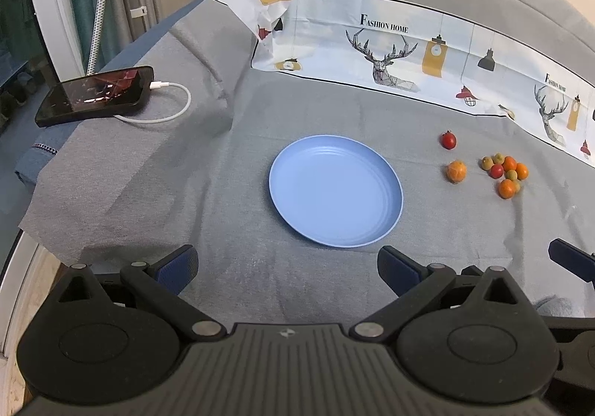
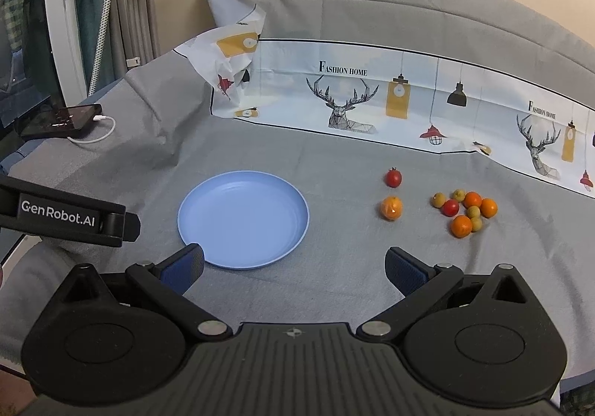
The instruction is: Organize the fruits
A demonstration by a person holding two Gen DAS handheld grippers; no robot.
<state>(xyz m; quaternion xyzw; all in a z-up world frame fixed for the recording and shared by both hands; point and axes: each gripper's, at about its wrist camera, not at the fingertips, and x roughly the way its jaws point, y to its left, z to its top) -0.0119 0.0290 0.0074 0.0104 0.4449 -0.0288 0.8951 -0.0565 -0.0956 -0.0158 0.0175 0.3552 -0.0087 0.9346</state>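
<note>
Both the left gripper point(image 1: 286, 269) and the right gripper point(image 2: 293, 269) have their fingers spread wide, holding nothing. The blue plate point(image 2: 243, 220) sits bare on the gray cloth point(image 2: 334, 163). The little fruits point(image 2: 465, 211) lie in a bunch beside it.

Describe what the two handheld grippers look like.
Both are matte black plastic. The left gripper and right gripper each have ribbed bodies, round hubs, silver rivets and blue textured pads. The left one's side reads "GenRobot.AI" in white. No cables or sleeves show.
</note>
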